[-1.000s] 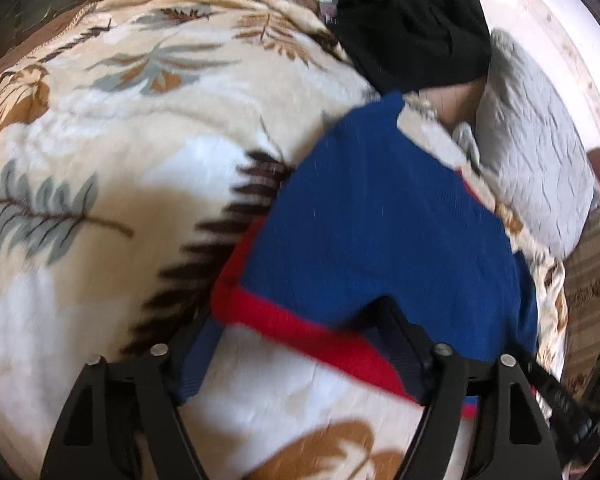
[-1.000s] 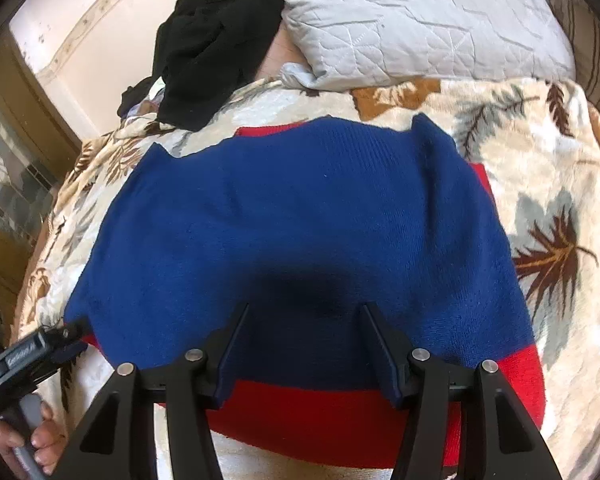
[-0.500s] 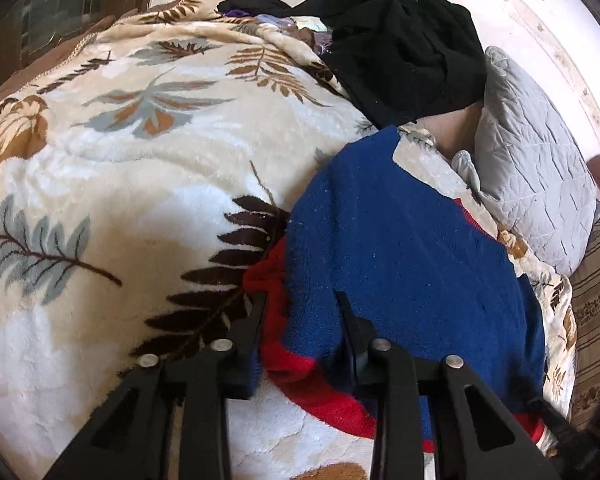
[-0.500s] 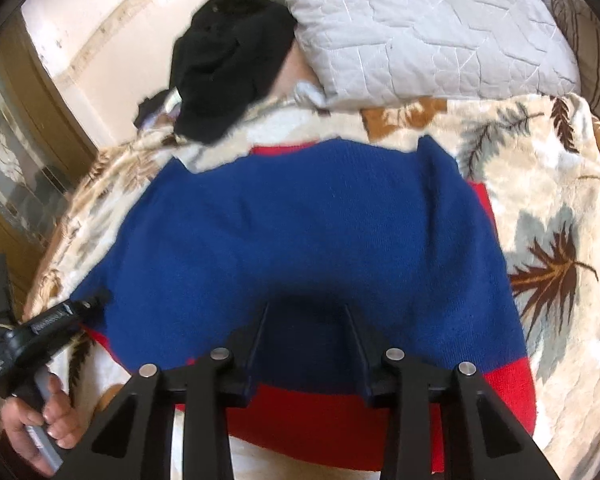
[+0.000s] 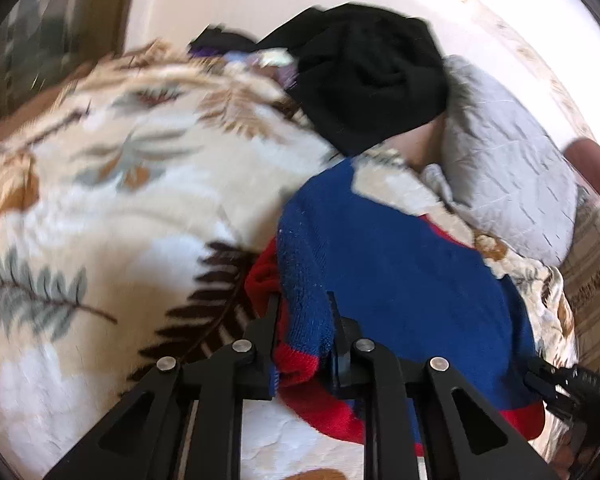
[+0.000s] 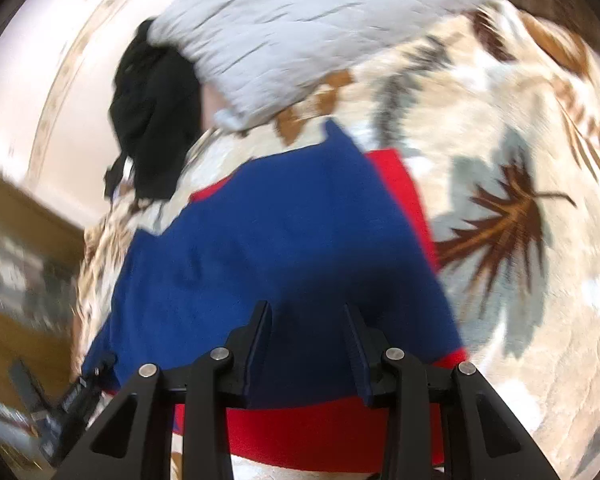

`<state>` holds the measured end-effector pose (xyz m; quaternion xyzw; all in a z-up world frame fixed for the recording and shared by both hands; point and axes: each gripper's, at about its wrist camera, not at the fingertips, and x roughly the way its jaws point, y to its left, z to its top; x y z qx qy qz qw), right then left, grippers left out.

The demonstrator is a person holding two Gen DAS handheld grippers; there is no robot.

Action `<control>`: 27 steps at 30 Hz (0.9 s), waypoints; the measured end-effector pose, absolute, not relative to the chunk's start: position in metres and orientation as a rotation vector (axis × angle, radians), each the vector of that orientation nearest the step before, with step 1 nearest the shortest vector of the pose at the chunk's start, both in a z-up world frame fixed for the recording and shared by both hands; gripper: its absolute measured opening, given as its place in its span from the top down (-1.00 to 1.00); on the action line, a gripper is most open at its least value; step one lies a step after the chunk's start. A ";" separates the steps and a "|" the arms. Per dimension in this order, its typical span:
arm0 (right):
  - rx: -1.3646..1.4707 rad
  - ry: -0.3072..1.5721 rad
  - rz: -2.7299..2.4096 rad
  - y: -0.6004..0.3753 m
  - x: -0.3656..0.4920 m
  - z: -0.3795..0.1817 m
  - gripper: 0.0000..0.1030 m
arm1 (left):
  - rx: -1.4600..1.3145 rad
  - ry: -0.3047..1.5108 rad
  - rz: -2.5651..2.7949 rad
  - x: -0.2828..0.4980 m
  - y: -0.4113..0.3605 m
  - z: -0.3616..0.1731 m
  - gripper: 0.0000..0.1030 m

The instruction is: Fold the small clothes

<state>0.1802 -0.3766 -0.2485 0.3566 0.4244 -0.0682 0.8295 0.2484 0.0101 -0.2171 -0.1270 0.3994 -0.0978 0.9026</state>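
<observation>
Between left claw [image 5: 302,332] fingers, bunched red-trimmed corner of blue sweater [image 5: 400,280] is sitting pinched; right claw [image 6: 306,354] is clamping hem alongside. Sweater lying ahead on bed. Soft, floppy knit; hem corners best.

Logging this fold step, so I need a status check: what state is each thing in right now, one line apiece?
Left tool: shut on the blue and red sweater's bunched corner.
Right tool: closed on the sweater's lower part, blue knit between the fingers.
Blue and red sweater: mostly spread flat on the blanket, left corner gathered up.
Leaf-print blanket: spread over the bed.
Black garment: heaped, unfolded.
Grey pillow: lying beside the heap.
</observation>
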 end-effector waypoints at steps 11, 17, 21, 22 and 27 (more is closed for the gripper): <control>0.955 0.905 -0.065 -0.400 0.174 -0.255 0.17 | -0.126 0.764 -0.230 0.240 -0.010 -0.198 0.66; 0.784 0.925 -0.064 -0.372 0.182 -0.245 0.14 | -0.082 0.763 -0.205 0.235 -0.015 -0.196 0.66; 0.713 0.943 -0.041 -0.354 0.191 -0.245 -0.01 | -0.072 0.763 -0.209 0.235 -0.016 -0.196 0.66; 0.704 0.948 -0.038 -0.350 0.194 -0.246 -0.01 | -0.074 0.764 -0.210 0.236 -0.015 -0.196 0.66; 0.686 0.959 -0.035 -0.341 0.201 -0.248 -0.01 | -0.069 0.768 -0.207 0.236 -0.013 -0.197 0.66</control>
